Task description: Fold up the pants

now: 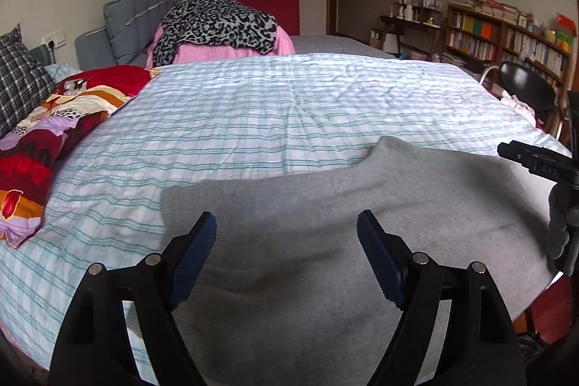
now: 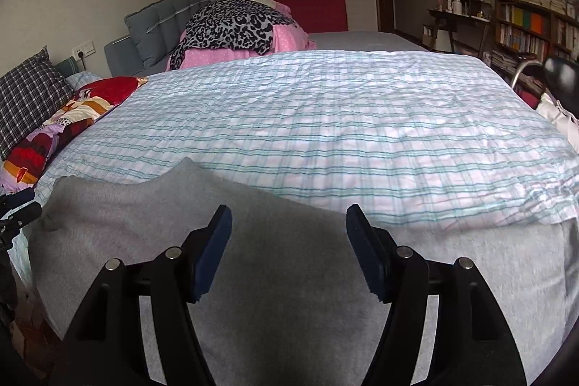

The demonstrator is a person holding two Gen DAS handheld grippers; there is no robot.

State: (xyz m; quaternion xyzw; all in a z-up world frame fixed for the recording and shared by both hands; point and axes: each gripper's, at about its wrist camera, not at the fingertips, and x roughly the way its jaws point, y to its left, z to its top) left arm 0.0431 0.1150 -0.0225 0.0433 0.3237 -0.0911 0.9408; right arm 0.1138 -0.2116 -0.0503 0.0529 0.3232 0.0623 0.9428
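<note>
- A bed (image 1: 289, 104) covered by a white sheet with teal stripes is seen filling most of both views.
- Grey pants (image 1: 325, 223) are laid flat across the near edge of the bed, spread sideways, with a small peak raised along their far edge (image 2: 186, 165).
- A colourful red and purple quilt (image 1: 47, 132) is bunched at the left side of the bed, beside a dark checked pillow (image 1: 14, 78).
- A leopard-print cloth (image 1: 217, 24) is draped over pink bedding at the far end, next to a grey padded headboard (image 1: 134, 20).
- Bookshelves (image 1: 506, 35) are seen against the far right wall, and a black chair (image 1: 528, 89) is placed near the bed's right corner.
- The left gripper (image 1: 287, 223) is held above the pants with its fingers (image 1: 197, 252) spread apart, grasping nothing.
- The right gripper (image 2: 288, 217) is held likewise over the pants, its blue pads (image 2: 365, 252) parted and nothing gripped between them.
</note>
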